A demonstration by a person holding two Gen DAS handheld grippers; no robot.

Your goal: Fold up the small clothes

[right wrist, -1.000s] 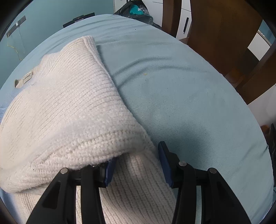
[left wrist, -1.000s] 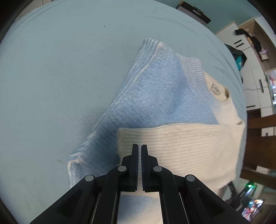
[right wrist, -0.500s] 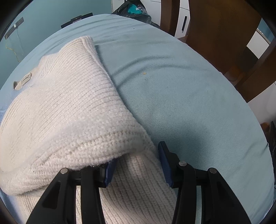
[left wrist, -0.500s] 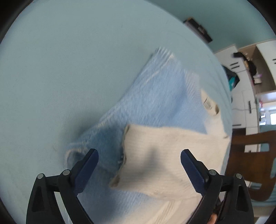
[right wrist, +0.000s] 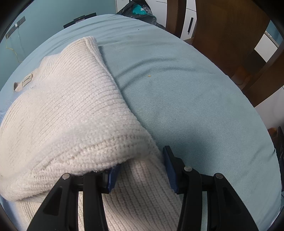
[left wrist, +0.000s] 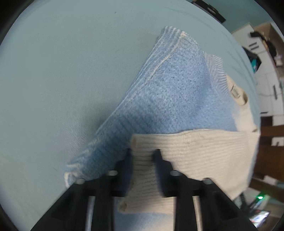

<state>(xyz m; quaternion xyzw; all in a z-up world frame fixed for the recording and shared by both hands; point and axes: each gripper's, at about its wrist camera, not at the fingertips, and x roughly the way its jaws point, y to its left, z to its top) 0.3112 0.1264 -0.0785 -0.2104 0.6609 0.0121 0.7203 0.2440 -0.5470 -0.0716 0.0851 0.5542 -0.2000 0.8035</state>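
A small knit sweater, blue (left wrist: 168, 99) on one half and cream (left wrist: 204, 152) on the other, lies on a pale teal cloth (left wrist: 62, 71). A cream layer is folded across its lower part. My left gripper (left wrist: 142, 156) points steeply down at that fold's left end. Its jaws are closing, and the cream knit bunches between the pads. In the right wrist view the cream sweater (right wrist: 71, 106) fills the left side, its neck label (right wrist: 27, 80) at the far left. My right gripper (right wrist: 140, 168) is shut on a thick cream fold near the hem.
The teal cloth (right wrist: 195, 106) stretches bare to the right of the sweater. A dark wooden chair (right wrist: 230, 35) stands just past its far edge. White cabinets (left wrist: 266, 71) and a dark bag (right wrist: 140, 10) lie beyond it.
My left gripper went from shut to wide open, then dropped and closed around the left end of the cream fold. The right gripper and its hold stayed the same.
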